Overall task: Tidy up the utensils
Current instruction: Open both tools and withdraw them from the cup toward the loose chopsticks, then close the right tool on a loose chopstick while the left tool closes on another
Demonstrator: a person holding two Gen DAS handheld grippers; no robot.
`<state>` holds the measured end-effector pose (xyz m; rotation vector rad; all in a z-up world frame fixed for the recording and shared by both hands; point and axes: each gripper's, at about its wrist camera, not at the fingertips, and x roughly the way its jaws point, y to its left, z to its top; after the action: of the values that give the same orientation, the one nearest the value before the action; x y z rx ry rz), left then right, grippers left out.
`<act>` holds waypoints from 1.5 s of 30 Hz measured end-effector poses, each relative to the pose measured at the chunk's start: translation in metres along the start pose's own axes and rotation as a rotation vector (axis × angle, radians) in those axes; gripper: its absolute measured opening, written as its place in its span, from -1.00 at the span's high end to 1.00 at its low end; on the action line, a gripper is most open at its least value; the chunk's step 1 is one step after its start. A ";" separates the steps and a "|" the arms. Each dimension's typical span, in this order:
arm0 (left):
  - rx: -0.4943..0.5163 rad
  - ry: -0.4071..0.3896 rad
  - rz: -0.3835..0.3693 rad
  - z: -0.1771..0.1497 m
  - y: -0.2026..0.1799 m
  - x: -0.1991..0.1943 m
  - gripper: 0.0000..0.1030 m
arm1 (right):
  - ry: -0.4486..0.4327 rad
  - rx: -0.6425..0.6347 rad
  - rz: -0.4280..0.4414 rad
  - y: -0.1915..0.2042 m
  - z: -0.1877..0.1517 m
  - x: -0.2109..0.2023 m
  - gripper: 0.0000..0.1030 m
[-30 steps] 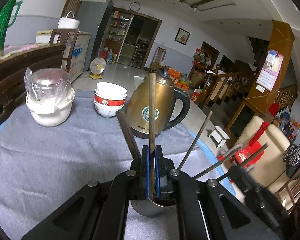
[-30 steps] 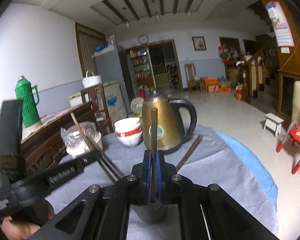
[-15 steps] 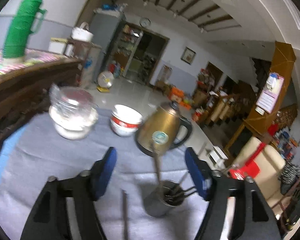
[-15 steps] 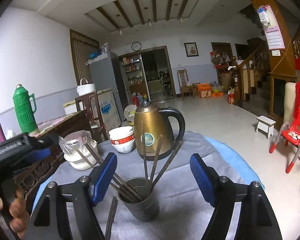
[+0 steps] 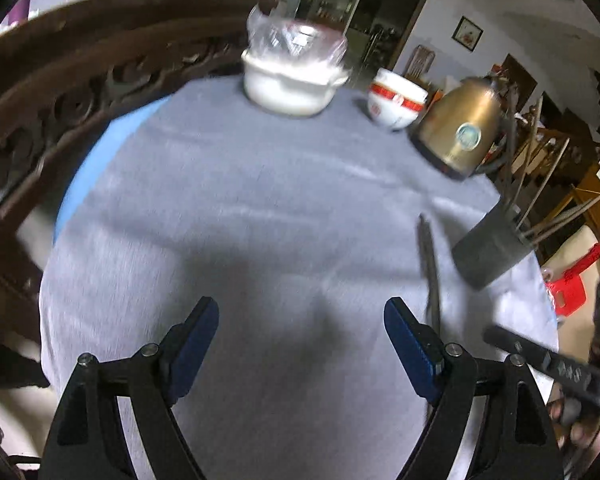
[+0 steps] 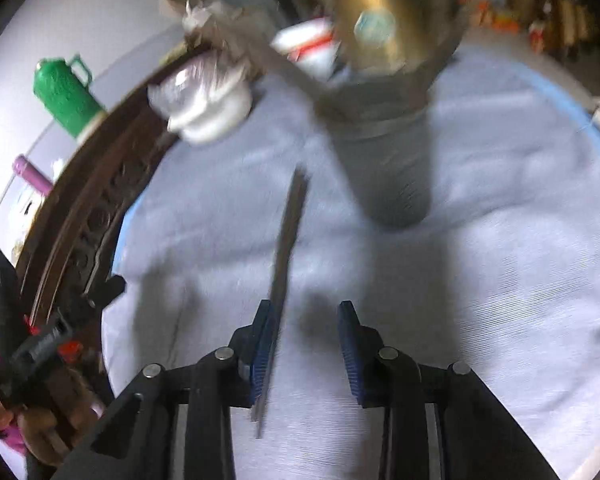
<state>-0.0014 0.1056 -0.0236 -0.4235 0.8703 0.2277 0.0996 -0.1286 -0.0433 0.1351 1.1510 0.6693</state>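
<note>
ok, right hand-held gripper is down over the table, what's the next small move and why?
Probably finish closing the right hand-held gripper on the loose dark chopstick lying on the grey tablecloth. Its jaws have just been closing; the chopstick sits between them against the left pad, with a gap to the other. The dark grey utensil cup just beyond already holds the rest.

Bare grey cloth [image 5: 240, 240] lies open across the near and left of the table. Far off, the white pot [image 5: 292, 88], bowls [image 5: 396, 100] and kettle [image 5: 460, 128] bar passage; the holder [image 5: 488, 248] and a loose chopstick [image 5: 430, 264] crowd the right.
</note>
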 end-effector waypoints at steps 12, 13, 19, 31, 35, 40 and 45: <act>-0.009 0.015 -0.023 -0.002 0.012 0.003 -0.65 | 0.119 -0.078 -0.108 0.036 -0.002 0.055 0.75; -0.006 0.015 -0.024 -0.002 0.011 0.005 -0.65 | 0.125 -0.084 -0.111 0.036 -0.006 0.053 0.77; -0.006 0.021 -0.027 -0.001 0.008 0.007 -0.65 | 0.151 -0.049 -0.072 0.037 -0.050 0.030 0.73; -0.006 0.055 -0.032 -0.001 0.000 0.010 -0.65 | 0.074 -0.036 -0.078 0.020 -0.019 0.016 -0.22; 0.003 0.057 -0.027 -0.003 0.000 0.009 -0.65 | 0.102 -0.070 -0.124 0.027 -0.012 0.030 -0.13; 0.000 0.056 -0.029 -0.002 0.002 0.010 -0.65 | 0.103 -0.079 -0.191 0.024 -0.014 0.036 0.26; 0.007 0.075 -0.047 -0.006 -0.003 0.016 -0.65 | 0.078 -0.071 -0.142 0.031 -0.008 0.031 0.22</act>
<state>0.0052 0.1008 -0.0388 -0.4476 0.9337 0.1664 0.0867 -0.0885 -0.0578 -0.0327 1.1981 0.5926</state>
